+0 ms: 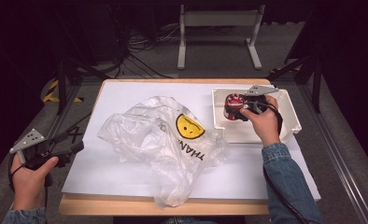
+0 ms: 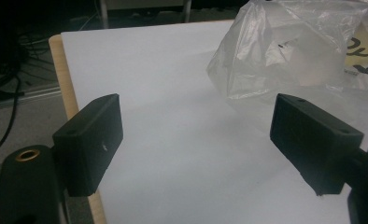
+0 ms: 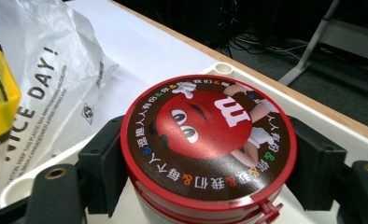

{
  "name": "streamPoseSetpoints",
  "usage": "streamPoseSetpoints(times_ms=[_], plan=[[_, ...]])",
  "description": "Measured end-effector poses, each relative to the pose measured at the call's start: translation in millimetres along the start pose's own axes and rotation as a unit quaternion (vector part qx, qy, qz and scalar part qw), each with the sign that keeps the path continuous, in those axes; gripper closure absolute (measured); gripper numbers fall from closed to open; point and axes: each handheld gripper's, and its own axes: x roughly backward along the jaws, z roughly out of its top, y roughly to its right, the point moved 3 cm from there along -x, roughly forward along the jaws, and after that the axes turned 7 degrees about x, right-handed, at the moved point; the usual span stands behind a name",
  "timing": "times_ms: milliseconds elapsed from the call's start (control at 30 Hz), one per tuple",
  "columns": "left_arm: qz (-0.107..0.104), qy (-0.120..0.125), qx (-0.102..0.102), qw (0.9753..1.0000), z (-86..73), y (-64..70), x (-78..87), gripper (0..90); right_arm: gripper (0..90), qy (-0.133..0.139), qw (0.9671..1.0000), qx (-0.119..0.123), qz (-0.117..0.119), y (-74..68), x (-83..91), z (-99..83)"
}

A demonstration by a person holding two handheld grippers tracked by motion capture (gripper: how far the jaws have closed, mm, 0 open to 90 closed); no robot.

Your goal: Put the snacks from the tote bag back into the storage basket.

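Near left, your left gripper (image 1: pixel 74 147) hovers off the table edge, jaws spread on nothing, short of the soft, crinkly plastic bag (image 1: pixel 163 140). Far right, your right gripper (image 1: pixel 240 111) pinches the red-lidded candy tub (image 3: pixel 209 140) in the white tray (image 1: pixel 289 119). It's rigid, round, likely slick: grip below the lid.

Candy tub (image 3: pixel 209 140) body cut off below, bag (image 2: pixel 303 46) cropped at frame edge
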Motion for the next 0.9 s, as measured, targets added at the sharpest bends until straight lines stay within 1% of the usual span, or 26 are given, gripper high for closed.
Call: streamPoseSetpoints(times_ms=[233,667,900], plan=[[0.002,-0.004,0.002,1.0000,-2.0,-0.7,0.2,18.0,24.9,-0.006,1.0000,-0.002,-0.001,-0.8,-9.3,-8.8],[0.004,-0.009,0.002,1.0000,-3.9,-1.0,0.0,17.9,24.9,-0.010,0.9999,-0.003,0.003,-5.2,-27.7,-17.9],[0.003,-0.012,0.000,0.9999,-4.1,-0.5,-1.8,17.9,24.9,-0.012,0.9999,-0.004,0.006,-7.2,-33.6,-23.0]])
